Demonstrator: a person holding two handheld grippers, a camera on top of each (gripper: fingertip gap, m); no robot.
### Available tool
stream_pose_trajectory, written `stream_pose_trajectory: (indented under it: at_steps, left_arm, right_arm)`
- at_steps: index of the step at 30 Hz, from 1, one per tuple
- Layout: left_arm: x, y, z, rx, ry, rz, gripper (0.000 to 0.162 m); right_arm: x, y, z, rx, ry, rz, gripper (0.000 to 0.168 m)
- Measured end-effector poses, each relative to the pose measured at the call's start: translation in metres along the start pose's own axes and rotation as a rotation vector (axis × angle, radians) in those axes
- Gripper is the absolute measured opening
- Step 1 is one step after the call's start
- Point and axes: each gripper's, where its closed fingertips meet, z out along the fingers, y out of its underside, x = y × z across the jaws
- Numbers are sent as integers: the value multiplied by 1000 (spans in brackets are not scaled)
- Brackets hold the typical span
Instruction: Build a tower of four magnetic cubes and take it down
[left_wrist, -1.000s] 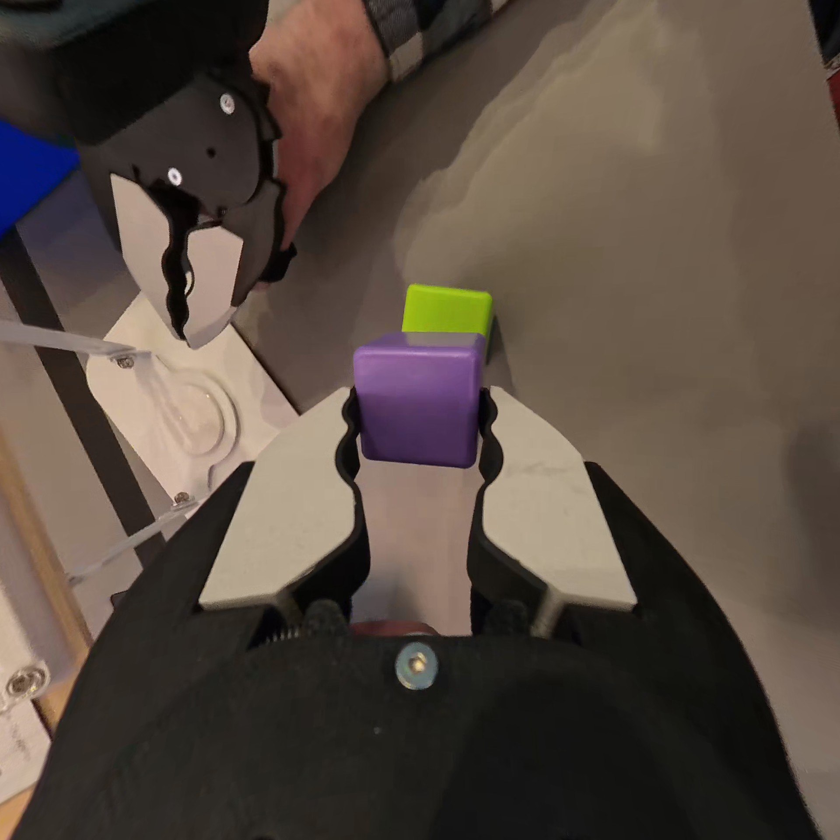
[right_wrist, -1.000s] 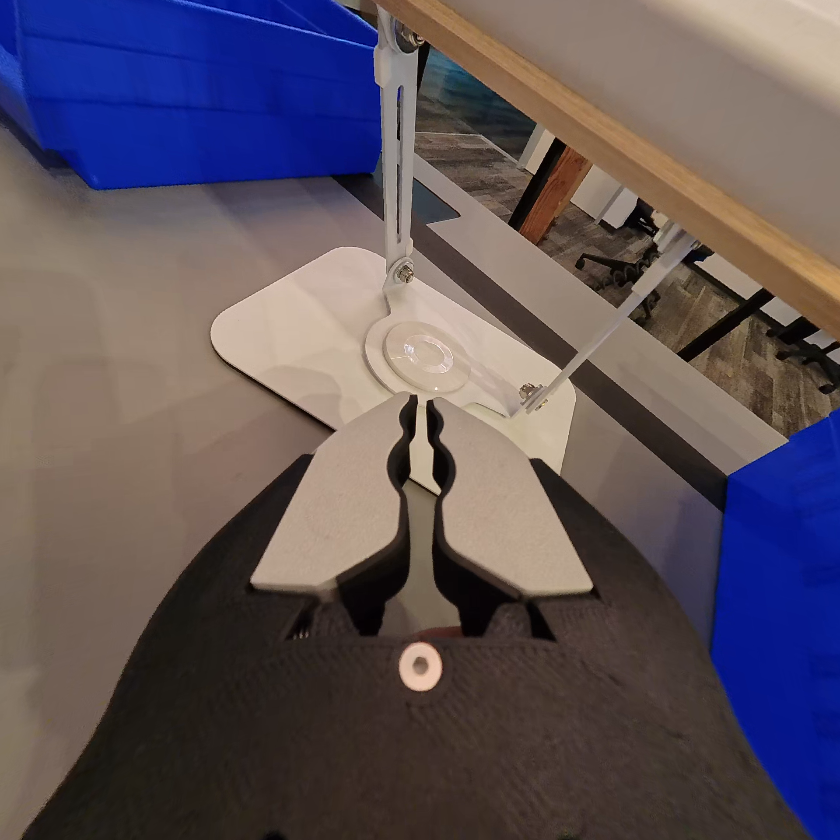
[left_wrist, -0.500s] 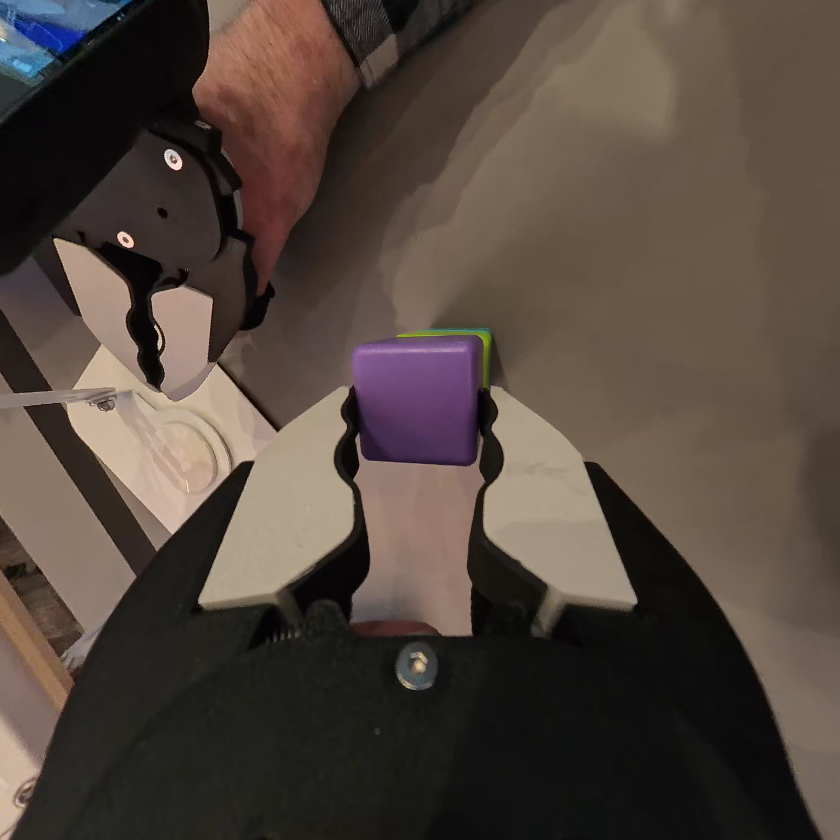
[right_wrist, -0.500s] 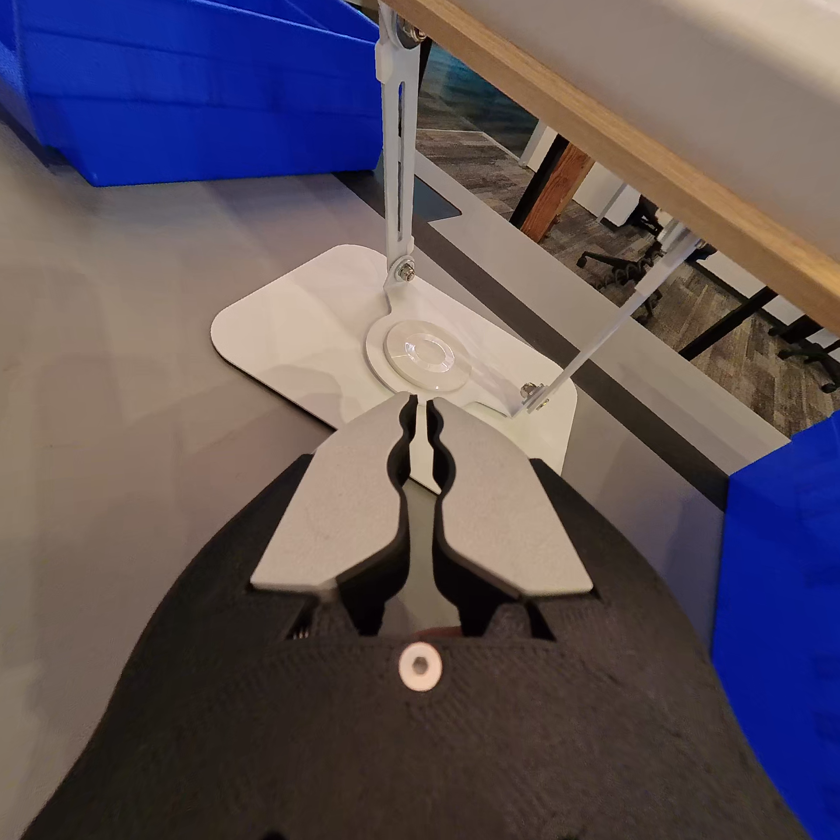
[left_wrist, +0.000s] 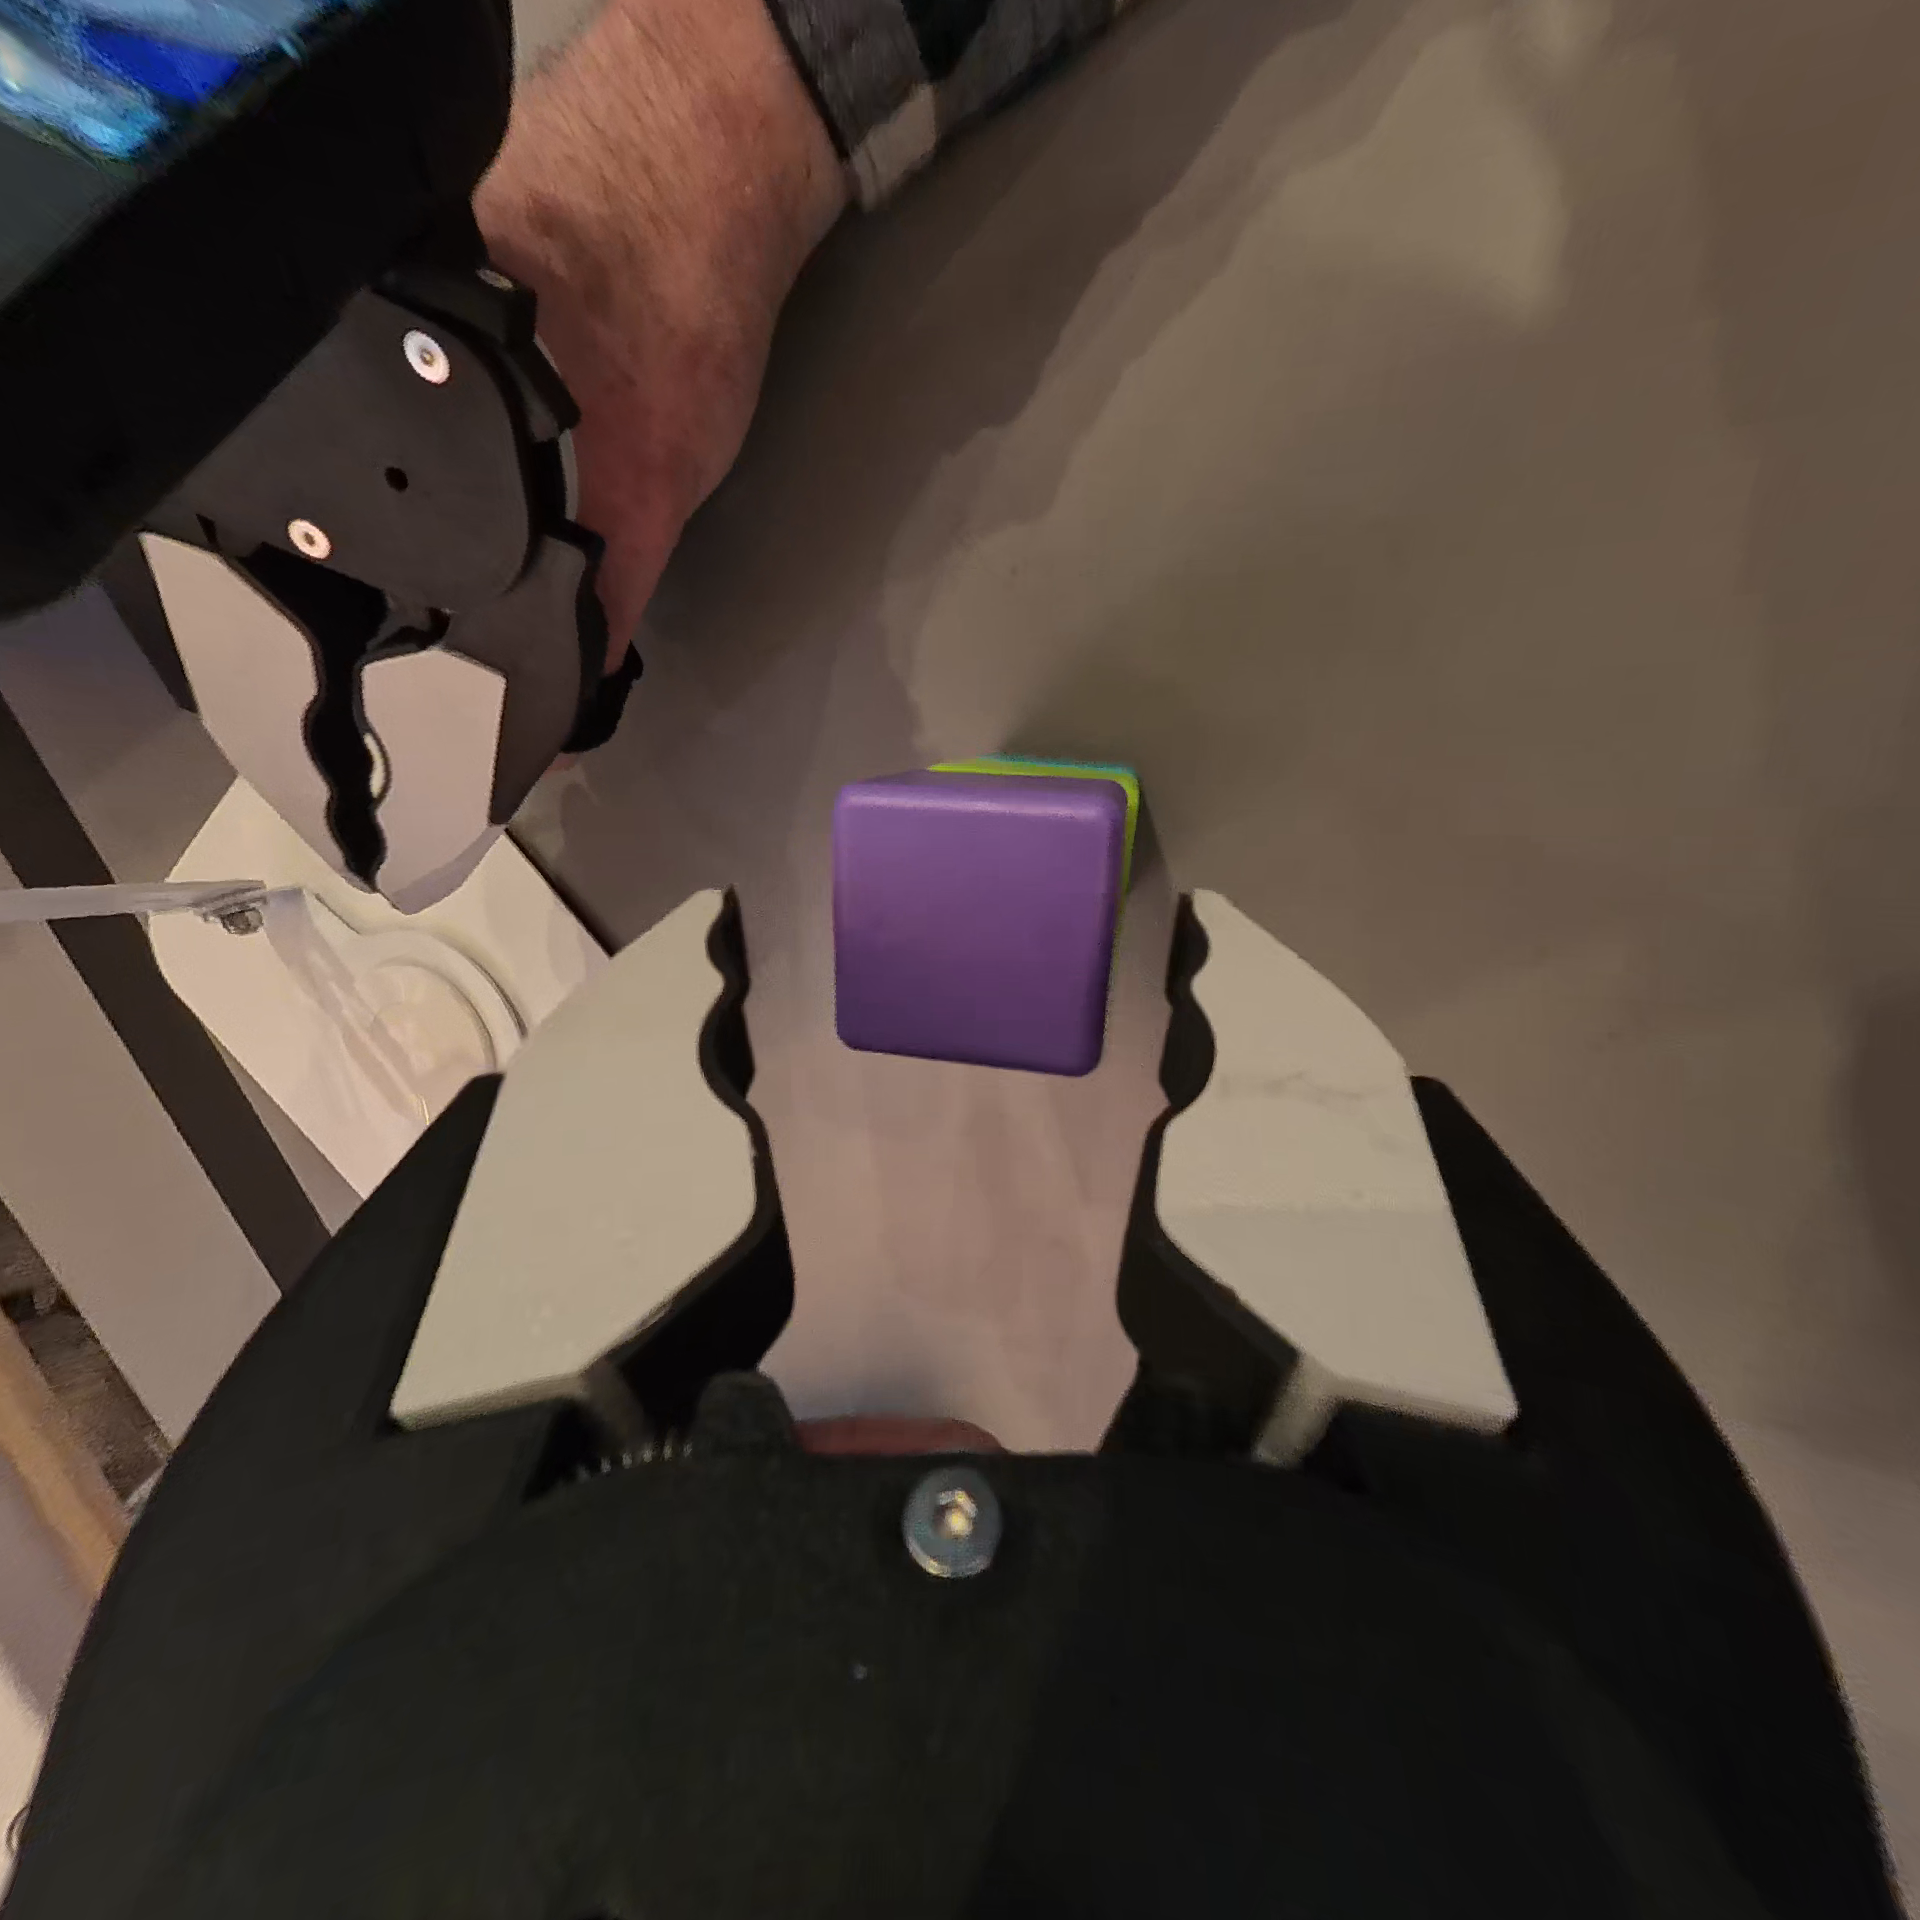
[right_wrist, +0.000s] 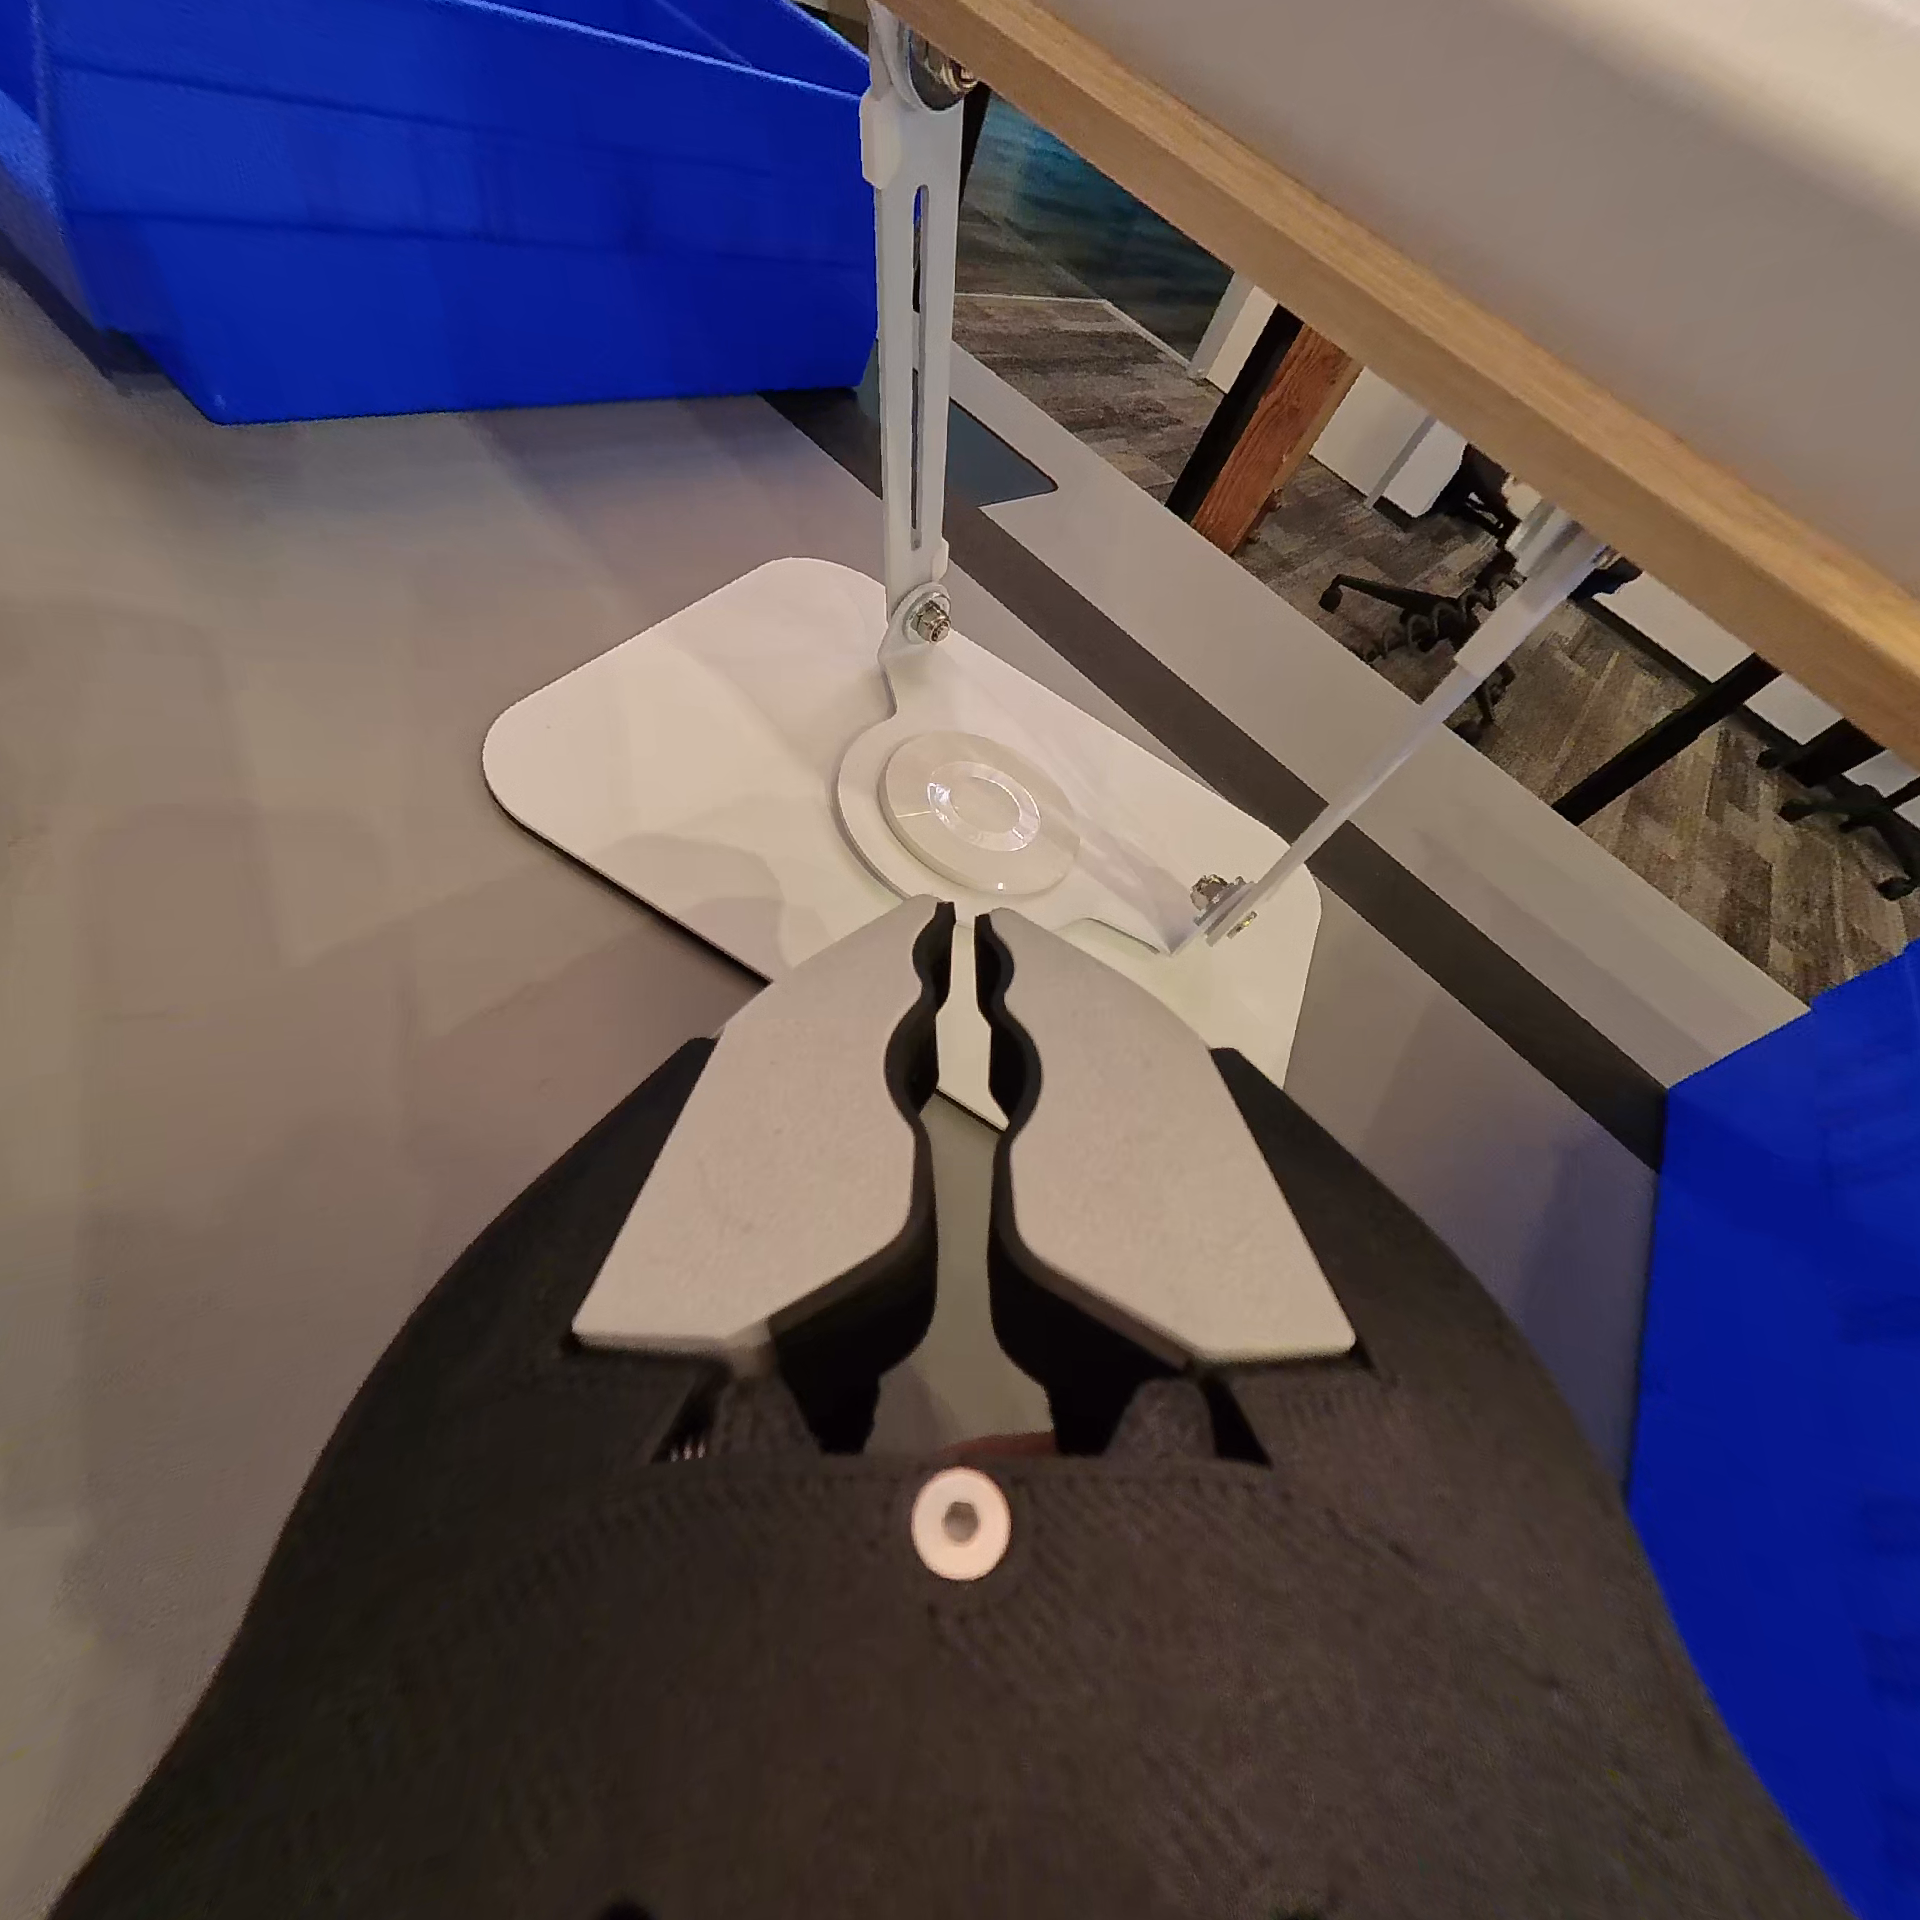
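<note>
the left gripper has spread its jaws and let go of the purple cube, which a second ago was clamped between them; there is now a clear gap on each side of it. the lime green cube, earlier seen beyond the purple one, is now only a thin edge behind it, with a teal sliver showing past that.

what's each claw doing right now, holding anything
Left claw: open, holding nothing; its fingers flank the purple cube without touching.
Right claw: closed, holding nothing.
</note>
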Motion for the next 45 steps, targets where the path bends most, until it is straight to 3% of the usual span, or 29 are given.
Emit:
stream_pose_trajectory:
  at_steps: [2,8,12,17,22,33,41,45]
  left_arm:
    - [-2,-2,-8,22,-30,-14,89]
    - [-10,31,-64,45,-178,-110,84]
    - [-28,88,-108,12,-315,-242,81]
    - [-57,190,-138,-114,-444,-412,73]
    - [-87,274,-123,-226,-460,-526,73]
    - [-144,416,-69,-476,-358,-671,76]
    - [-161,461,-44,-580,-281,-721,75]
    - [-153,483,-37,-723,-192,-749,79]
  right_arm:
    - [0,0,0,1,0,1,4]
    - [0,0,0,1,1,-1,4]
    - [-1,0,0,0,2,-8,4]
    - [-2,0,0,-1,1,-16,4]
    - [-2,0,0,-1,0,-19,4]
    - [-3,0,0,1,-7,-20,4]
    - [-4,-1,-1,5,-12,-22,4]
    - [-4,-1,-1,7,-14,-24,4]
